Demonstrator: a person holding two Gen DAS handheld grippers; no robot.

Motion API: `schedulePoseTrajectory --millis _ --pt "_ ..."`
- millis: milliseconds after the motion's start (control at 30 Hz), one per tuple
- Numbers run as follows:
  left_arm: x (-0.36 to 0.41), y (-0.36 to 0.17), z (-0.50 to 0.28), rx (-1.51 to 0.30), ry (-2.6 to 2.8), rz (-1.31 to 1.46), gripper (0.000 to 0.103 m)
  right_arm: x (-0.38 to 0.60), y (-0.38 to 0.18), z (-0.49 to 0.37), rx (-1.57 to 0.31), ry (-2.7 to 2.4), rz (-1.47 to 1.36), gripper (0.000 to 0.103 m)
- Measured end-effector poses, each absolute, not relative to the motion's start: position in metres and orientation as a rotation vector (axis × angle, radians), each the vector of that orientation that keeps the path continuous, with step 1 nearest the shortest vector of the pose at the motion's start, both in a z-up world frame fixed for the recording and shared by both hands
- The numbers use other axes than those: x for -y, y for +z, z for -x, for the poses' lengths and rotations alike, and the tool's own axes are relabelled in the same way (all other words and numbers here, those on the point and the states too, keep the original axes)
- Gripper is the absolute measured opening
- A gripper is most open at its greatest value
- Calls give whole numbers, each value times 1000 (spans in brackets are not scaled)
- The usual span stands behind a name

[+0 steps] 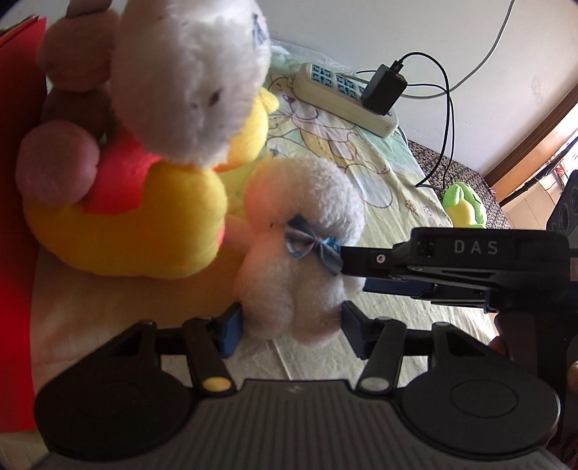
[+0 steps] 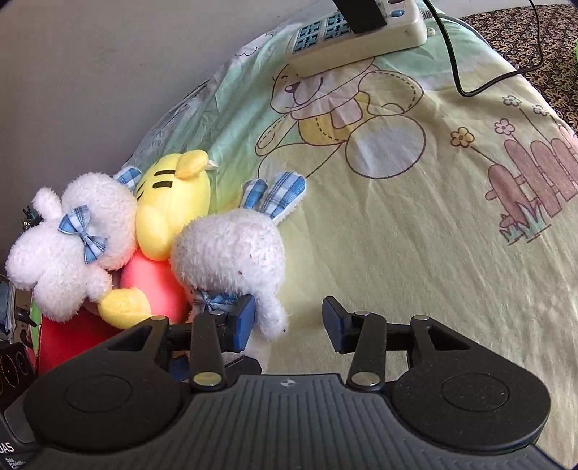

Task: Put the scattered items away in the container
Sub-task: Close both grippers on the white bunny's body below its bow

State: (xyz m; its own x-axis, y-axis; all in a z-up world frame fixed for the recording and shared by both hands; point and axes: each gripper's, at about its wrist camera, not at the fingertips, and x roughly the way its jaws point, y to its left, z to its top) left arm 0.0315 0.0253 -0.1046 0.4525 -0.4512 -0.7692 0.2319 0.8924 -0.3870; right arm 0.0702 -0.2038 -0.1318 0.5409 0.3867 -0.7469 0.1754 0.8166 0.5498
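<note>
Several plush toys lie heaped against the red container (image 1: 14,180) (image 2: 61,340): a yellow one (image 1: 144,224) (image 2: 169,209), a big white one (image 1: 191,72) (image 2: 72,246) and a brown one (image 1: 76,61). A small white bunny with a blue bow (image 1: 300,282) (image 2: 231,249) lies at the heap's near edge. My left gripper (image 1: 292,330) is open wide, its fingers flanking the bunny's lower body and touching the fur. My right gripper (image 2: 289,321) is open; the bunny's leg rests against its left finger (image 2: 245,321). In the left wrist view the right gripper (image 1: 352,267) reaches the bow from the right.
A cartoon-printed sheet (image 2: 415,217) covers the bed. A power strip (image 1: 343,94) (image 2: 357,32) with a black charger (image 1: 384,88) and trailing cable lies near the wall. A green plush (image 1: 464,206) sits on the dark patterned cover at the far right.
</note>
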Motion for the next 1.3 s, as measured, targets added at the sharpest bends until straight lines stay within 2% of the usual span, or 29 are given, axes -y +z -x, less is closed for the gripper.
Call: schedulePoseTrajectory --millis 33,67,100,133,200,367,733,833,1033,1167,1233,1300 --pt "-23 -104 -31 -1017 -424 229 57 203 -132 -71 -1008 143 -621 40" --pt "-20 -104 -30 -1017 -423 217 55 203 -132 -72 -1007 150 -613 33" --pt "-16 -103 -29 -1017 -424 205 54 203 -131 -72 -1006 161 -608 20" --pt "-14 -103 -28 -1019 -428 196 51 203 -131 -71 -1005 174 -605 14" --pt "-10 -102 -25 -1020 -441 185 49 205 -129 -69 -1002 177 -599 10" --pt "-1 -99 -14 -1032 -501 169 43 219 -128 -57 -1007 167 -633 9" --pt "39 -96 37 -1093 -770 0 42 241 -124 15 -1057 96 -609 9" --pt "46 -94 48 -1093 -822 -44 42 244 -124 29 -1059 77 -612 10" --pt "42 -93 47 -1087 -812 -32 45 241 -126 40 -1048 39 -619 18" --pt "28 -89 49 -1084 -788 7 48 247 -125 41 -1027 34 -675 31" --pt "21 -84 50 -1076 -785 18 49 251 -122 41 -1000 35 -707 33" --pt "12 -78 51 -1056 -780 36 52 251 -119 39 -981 49 -725 46"
